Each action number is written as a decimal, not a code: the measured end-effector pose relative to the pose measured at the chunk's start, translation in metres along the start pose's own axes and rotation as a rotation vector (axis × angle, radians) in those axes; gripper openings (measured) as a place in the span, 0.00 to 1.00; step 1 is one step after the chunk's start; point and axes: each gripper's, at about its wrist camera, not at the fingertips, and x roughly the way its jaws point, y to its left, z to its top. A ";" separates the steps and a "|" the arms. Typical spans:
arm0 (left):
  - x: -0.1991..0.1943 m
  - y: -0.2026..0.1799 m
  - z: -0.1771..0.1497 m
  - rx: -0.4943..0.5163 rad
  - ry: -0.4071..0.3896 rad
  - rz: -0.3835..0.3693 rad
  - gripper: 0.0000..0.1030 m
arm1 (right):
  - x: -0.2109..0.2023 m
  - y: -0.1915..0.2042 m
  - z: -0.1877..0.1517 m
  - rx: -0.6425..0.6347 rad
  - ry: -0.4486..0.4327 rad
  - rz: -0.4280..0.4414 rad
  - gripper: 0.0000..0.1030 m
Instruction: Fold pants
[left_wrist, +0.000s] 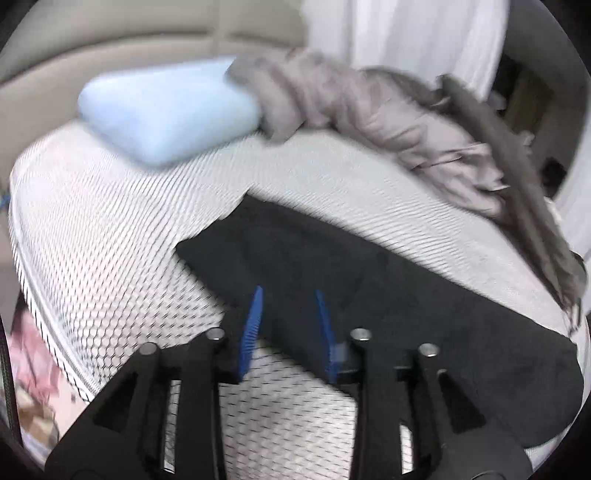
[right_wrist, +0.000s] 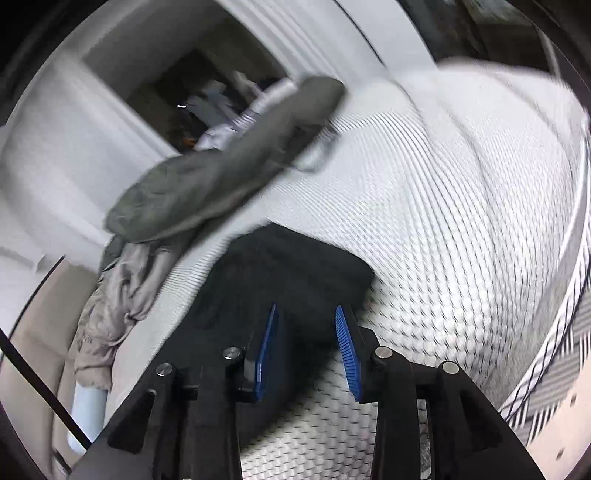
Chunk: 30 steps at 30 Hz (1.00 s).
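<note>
Black pants (left_wrist: 369, 288) lie flat on a bed with a white honeycomb-patterned cover (left_wrist: 110, 258). In the left wrist view my left gripper (left_wrist: 290, 295) is open, its blue pads just above the near edge of the pants, nothing between them. In the right wrist view the pants (right_wrist: 288, 273) show as a dark patch with a corner pointing right. My right gripper (right_wrist: 306, 314) is open, its pads over the near edge of the pants. Both views are blurred by motion.
A light blue pillow (left_wrist: 166, 110) and a heap of grey clothes (left_wrist: 369, 107) lie at the far side of the bed. A dark grey garment (right_wrist: 221, 166) and beige clothes (right_wrist: 118, 295) lie along the bed's left edge. White curtains (left_wrist: 406, 33) hang behind.
</note>
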 end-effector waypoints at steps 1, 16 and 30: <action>-0.007 -0.011 -0.001 0.025 -0.012 -0.043 0.59 | -0.004 0.011 -0.001 -0.041 -0.009 0.021 0.32; 0.003 -0.225 -0.121 0.519 0.185 -0.458 0.99 | 0.100 0.191 -0.139 -0.768 0.367 0.147 0.83; 0.065 -0.164 -0.111 0.502 0.261 -0.219 0.99 | 0.097 0.078 -0.063 -0.804 0.241 -0.197 0.74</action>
